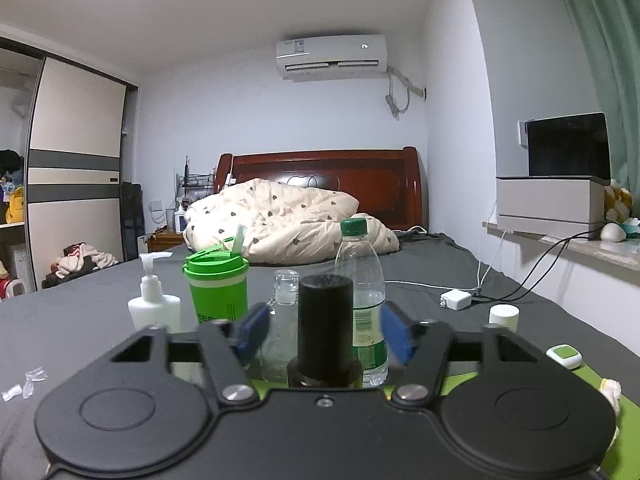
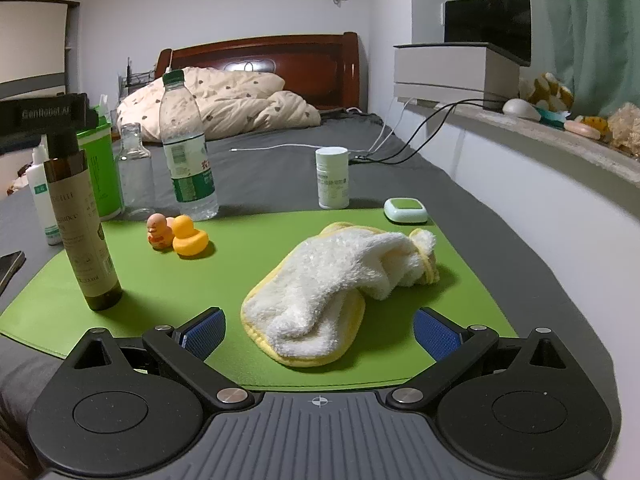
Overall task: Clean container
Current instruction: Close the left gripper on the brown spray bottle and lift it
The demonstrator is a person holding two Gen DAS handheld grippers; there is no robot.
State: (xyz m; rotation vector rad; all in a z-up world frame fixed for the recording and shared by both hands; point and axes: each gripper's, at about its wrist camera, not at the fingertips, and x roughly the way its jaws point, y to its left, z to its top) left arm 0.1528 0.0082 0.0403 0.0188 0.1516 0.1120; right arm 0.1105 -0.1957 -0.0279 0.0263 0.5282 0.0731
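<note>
Bedroom, green mat [image 2: 168, 292] on grey bed. Left gripper [image 1: 324, 332] clamps brown bottle [image 2: 82, 216] upright at mat's left edge. Right gripper [image 2: 318, 330] wide, jaws flanking white-yellow cloth [image 2: 340, 280].

Both grippers are black, with round discs at the base and silver pivot screws. The left gripper [image 1: 325, 334] and right gripper [image 2: 320, 330] carry blue ribbed fingertip pads. The right one's housing is ribbed grey with a small crosshair mark.

A home bedroom: bed [image 1: 420, 264] with wooden headboard [image 1: 320, 176], quilt [image 1: 280, 220], wardrobe [image 1: 76, 168]
</note>
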